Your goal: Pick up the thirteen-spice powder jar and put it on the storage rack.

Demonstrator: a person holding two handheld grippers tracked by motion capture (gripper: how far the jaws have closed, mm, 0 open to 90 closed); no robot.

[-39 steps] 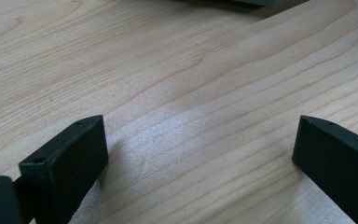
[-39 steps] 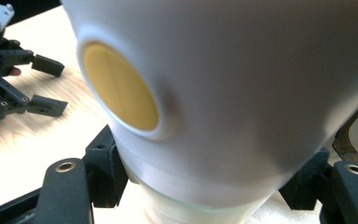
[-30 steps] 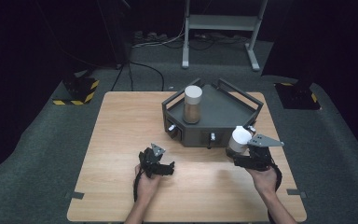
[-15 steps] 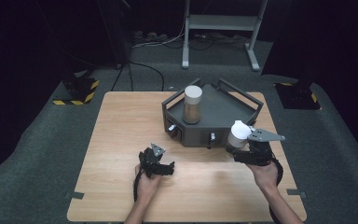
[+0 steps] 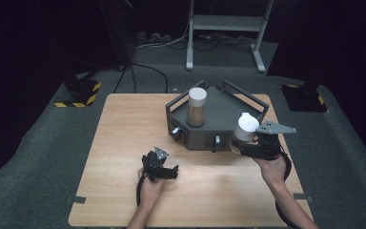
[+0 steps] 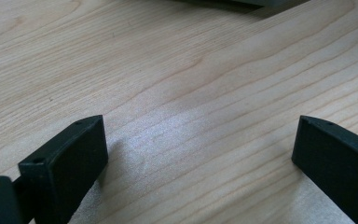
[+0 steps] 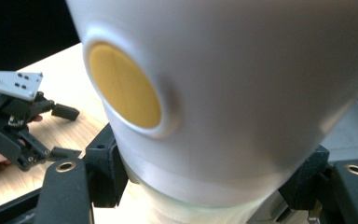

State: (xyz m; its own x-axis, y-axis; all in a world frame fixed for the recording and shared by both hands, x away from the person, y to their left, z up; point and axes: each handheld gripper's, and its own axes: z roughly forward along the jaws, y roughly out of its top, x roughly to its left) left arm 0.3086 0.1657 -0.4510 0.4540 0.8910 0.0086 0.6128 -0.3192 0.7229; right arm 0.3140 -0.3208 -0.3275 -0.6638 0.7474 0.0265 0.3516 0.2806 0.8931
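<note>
The right hand-held gripper (image 5: 246, 145) clenches a white plastic canister (image 5: 246, 129), upright; the dark grey tray (image 5: 228, 135) lies just beyond it.

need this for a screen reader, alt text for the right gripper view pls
A white container with a round yellow spot on its side looms close, clamped between the right gripper's two black jaws. Behind it at left, the left gripper rests in a hand on the wooden table.
</note>
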